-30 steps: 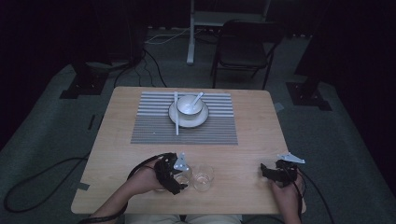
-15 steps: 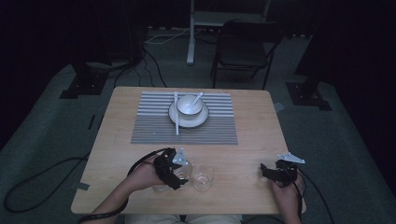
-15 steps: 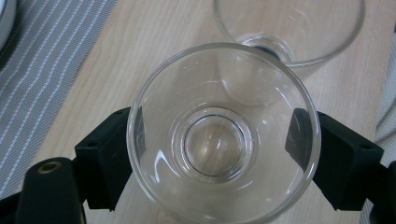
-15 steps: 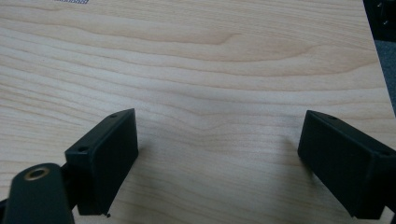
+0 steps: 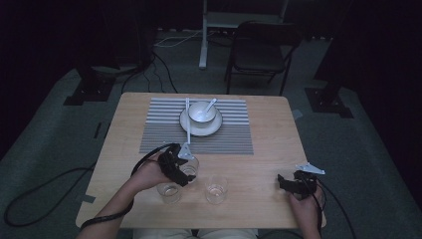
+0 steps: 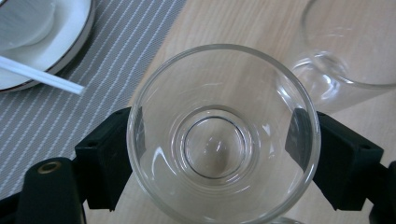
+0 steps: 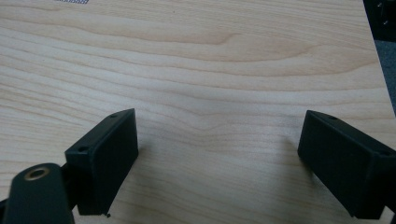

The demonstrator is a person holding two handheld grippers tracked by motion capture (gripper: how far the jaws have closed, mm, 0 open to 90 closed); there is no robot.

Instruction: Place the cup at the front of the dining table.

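My left gripper (image 6: 219,154) is shut on a clear empty glass (image 6: 223,135), one black jaw on each side of its wall. In the high view this gripper (image 5: 185,172) holds the glass (image 5: 191,165) just short of the striped placemat (image 5: 164,134). A second glass (image 5: 169,191) stands near the front edge, under my left hand. A third glass (image 5: 216,189) stands to its right and also appears beyond the held one as the glass (image 6: 350,46). My right gripper (image 5: 284,183) rests open at the front right, with bare wood between its jaws (image 7: 217,158).
On the placemat sits a white plate (image 5: 186,127) with a bowl (image 5: 201,112) and a spoon in it. A white chopstick (image 5: 188,122) lies across the plate's left side. A chair (image 5: 261,50) stands beyond the wooden table (image 5: 268,139).
My left gripper has carried the glass away from me toward the placemat, uncovering another glass near the front edge. The right gripper has stayed put.
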